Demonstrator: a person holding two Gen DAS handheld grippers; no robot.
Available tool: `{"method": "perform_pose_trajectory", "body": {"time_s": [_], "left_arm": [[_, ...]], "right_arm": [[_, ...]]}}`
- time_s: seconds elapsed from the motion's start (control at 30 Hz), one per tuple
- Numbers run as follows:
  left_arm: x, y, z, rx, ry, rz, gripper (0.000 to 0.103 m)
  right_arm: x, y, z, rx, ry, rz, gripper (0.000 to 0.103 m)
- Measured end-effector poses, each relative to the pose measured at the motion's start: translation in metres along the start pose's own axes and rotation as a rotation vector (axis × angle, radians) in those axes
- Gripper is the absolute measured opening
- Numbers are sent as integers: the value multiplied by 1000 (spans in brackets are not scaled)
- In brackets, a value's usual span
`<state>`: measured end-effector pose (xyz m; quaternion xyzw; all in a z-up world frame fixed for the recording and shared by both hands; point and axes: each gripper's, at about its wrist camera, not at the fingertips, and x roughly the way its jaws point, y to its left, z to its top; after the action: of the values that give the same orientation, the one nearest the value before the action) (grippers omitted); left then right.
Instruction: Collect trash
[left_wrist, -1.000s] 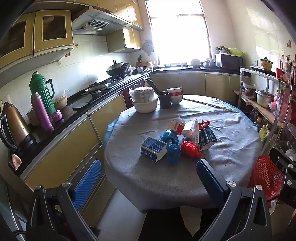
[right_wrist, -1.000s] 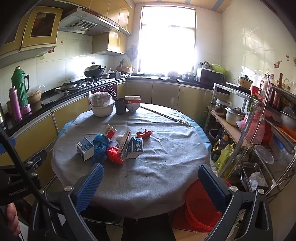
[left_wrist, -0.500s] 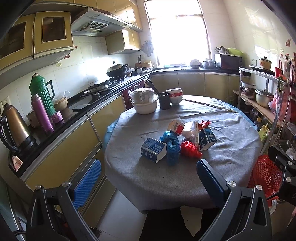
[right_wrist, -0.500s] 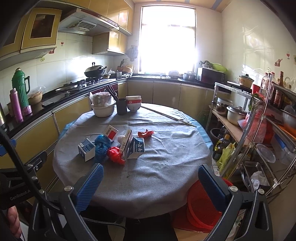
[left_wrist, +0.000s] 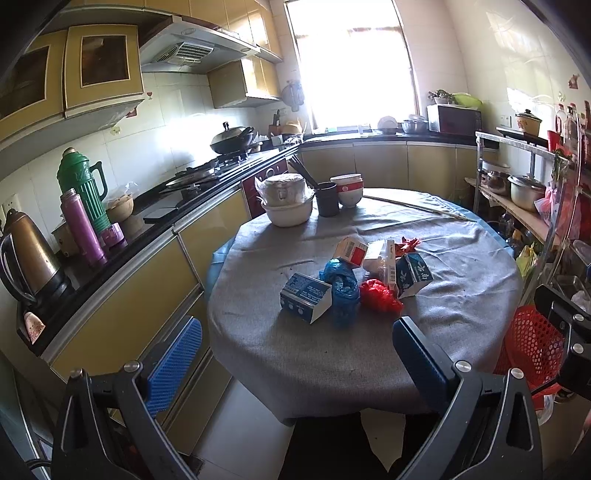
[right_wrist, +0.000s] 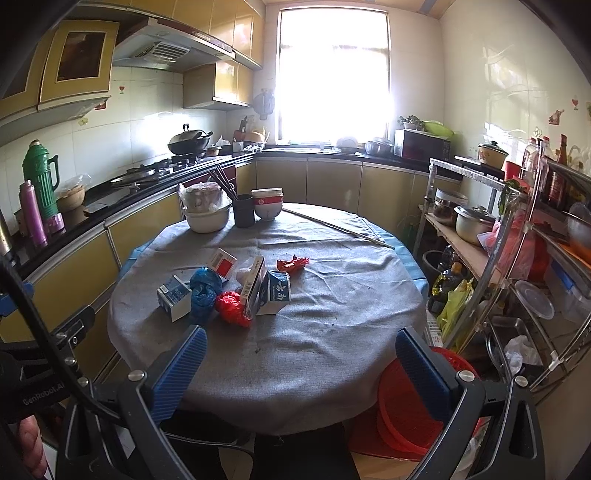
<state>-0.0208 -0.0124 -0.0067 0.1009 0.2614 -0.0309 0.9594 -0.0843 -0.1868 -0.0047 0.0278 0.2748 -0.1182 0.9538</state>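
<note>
Both grippers hang short of the near table (right_wrist: 295, 354) edge, nothing in either: left gripper (left_wrist: 295, 350) fingers spread wide, right gripper (right_wrist: 301, 363) the same.

Trash sits in one clump, left of centre on the grey cloth. Left to right:

- Blue-and-white carton (right_wrist: 174, 295) on its side, looks empty — light, thin card, will crush. Pinch across the short flat faces.
- Blue plastic bag (right_wrist: 203, 288), crumpled, touching the carton. Soft, no weight, slippery film; bite deep into the bunched middle.
- Red-and-white carton (right_wrist: 222, 263) just behind it, tilted. Same handling as the first.
- Red plastic bag (right_wrist: 232, 307), nearest the edge. Soft wad, easiest first take.
- Tall flat box (right_wrist: 255, 282) standing on edge against a milk carton (right_wrist: 276, 291) — likely tips when touched; grip across the thin side.
- Red wrapper (right_wrist: 292, 263), slightly apart, lying flat and thin. Hardest to pick.

Red basket (right_wrist: 417, 402) sits on the floor by the table's right side, probably the bin.
</note>
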Motion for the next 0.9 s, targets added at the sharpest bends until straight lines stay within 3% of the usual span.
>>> {"method": "perform_pose_trajectory", "body": {"time_s": [0.47,0.9], "left_arm": [[10,6,-6,-27,40,-22,103],[47,5,-7,-63,105,-25,103]], "right_arm": [[8,4,-3,-5,10,4,103],[41,-4,-2,5,57,43,103]]}}
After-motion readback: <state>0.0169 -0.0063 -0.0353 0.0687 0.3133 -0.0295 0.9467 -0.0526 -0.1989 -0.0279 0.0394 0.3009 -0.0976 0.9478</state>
